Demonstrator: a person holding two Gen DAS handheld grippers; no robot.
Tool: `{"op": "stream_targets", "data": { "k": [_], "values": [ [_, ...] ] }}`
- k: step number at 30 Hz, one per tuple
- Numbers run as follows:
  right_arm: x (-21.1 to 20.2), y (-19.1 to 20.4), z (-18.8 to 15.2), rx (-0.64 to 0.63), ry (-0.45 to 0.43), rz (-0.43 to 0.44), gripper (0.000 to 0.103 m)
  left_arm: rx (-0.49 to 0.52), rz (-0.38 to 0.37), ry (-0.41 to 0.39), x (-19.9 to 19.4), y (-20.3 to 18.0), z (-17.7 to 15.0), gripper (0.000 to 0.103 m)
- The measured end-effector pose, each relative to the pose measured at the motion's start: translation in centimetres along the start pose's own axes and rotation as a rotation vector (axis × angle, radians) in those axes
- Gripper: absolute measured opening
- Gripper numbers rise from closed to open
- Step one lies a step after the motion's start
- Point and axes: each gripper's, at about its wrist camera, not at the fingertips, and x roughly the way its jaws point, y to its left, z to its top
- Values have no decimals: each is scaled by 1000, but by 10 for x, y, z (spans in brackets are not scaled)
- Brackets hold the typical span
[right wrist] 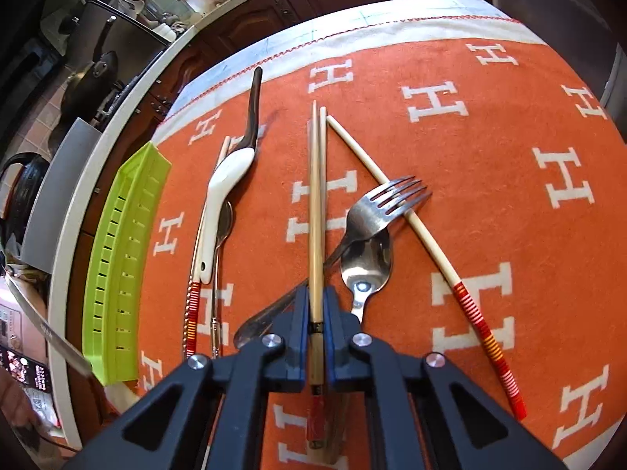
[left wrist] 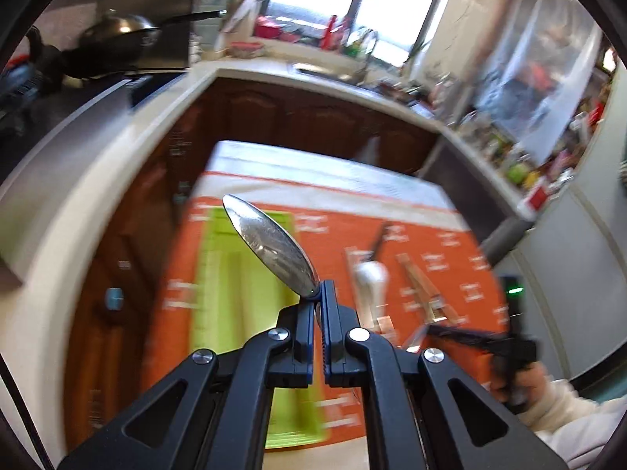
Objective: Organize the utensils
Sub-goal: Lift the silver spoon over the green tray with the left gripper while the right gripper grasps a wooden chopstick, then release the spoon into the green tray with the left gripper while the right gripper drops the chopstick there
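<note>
My left gripper [left wrist: 318, 293] is shut on a metal spoon [left wrist: 270, 246], held above the green slotted tray [left wrist: 235, 274]; its handle [right wrist: 47, 333] shows at the left edge of the right wrist view. My right gripper [right wrist: 316, 301] is shut on a pair of wooden chopsticks [right wrist: 316, 196] that lie on the orange cloth [right wrist: 490, 137]. A fork [right wrist: 376, 211] lies over a metal spoon [right wrist: 366, 262] and a red-banded chopstick [right wrist: 431, 258]. A white ceramic spoon [right wrist: 223, 196] lies over another chopstick and a metal utensil, right of the tray [right wrist: 121, 254].
The orange cloth [left wrist: 431, 243] covers a small table. A white counter [left wrist: 98, 149] with brown cabinet doors curves around it. A wok [left wrist: 117, 35] sits on the stove at the back left. A cluttered shelf [left wrist: 529, 156] stands at the right.
</note>
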Motion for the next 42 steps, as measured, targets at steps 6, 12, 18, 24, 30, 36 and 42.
{"op": "stream_targets", "data": {
  "k": [6,12,18,24,30,36,42],
  "values": [
    [-7,17,-1,-27,-17,-16,7,63,111,106,27,26,2,1],
    [-12,30,-3,-46,-24,-15,7,119,122,205,82,17,-5,1],
    [-9,34,-3,-44,-9,-21,7,136,102,243,123,4,-20,1],
    [-11,36,-4,-32,-17,-17,6,54,84,231,126,7,-24,1],
    [-27,73,-1,-120,-41,47,6,-36,144,191,99,24,-26,9],
    [-27,138,4,-255,-16,144,7,-100,216,162,72,31,-28,23],
    [-5,197,5,-327,61,198,7,-99,357,138,57,34,-29,43]
  ]
}}
